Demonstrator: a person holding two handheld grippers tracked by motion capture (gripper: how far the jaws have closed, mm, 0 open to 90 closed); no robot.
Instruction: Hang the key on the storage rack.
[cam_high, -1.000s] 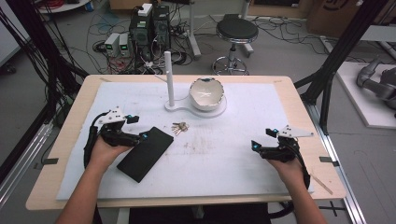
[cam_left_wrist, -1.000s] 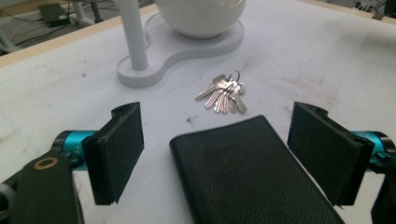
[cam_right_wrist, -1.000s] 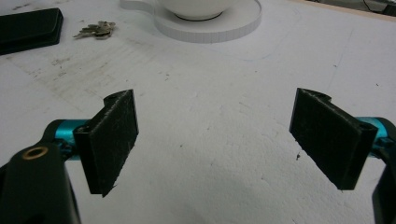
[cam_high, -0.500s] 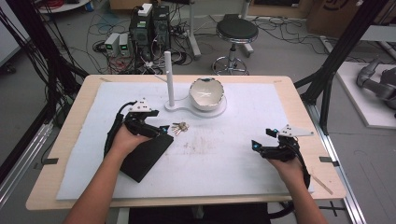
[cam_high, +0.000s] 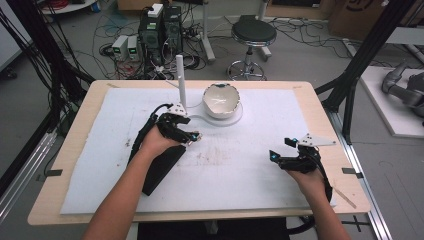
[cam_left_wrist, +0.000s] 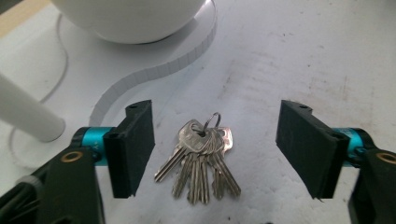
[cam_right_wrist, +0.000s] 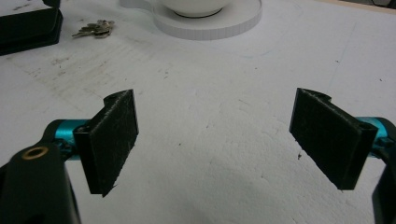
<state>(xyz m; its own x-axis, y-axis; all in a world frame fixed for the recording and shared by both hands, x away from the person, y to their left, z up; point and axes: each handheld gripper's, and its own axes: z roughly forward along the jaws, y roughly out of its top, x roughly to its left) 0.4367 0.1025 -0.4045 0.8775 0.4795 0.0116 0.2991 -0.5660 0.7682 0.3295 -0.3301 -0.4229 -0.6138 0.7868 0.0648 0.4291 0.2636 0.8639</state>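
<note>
A bunch of silver keys (cam_left_wrist: 201, 157) on a ring lies flat on the white mat, just in front of a white bowl (cam_high: 220, 99) on its white stand. My left gripper (cam_left_wrist: 215, 149) is open, one jaw on each side of the keys, not touching them. In the high view the left gripper (cam_high: 192, 136) sits over the keys at centre left. My right gripper (cam_right_wrist: 215, 144) is open over bare mat at the right, with nothing between its jaws; the high view shows the right gripper (cam_high: 280, 156) well apart from the keys (cam_right_wrist: 93, 29).
A black flat case (cam_high: 161, 167) lies under the left forearm. A white upright post (cam_high: 181, 82) stands on the curved white base (cam_left_wrist: 159, 70) beside the bowl. The white mat (cam_high: 250, 165) covers a wooden table (cam_high: 320, 107).
The left gripper has moved right and away from me, from over the black case to the keys near the bowl. The right gripper has stayed in place.
</note>
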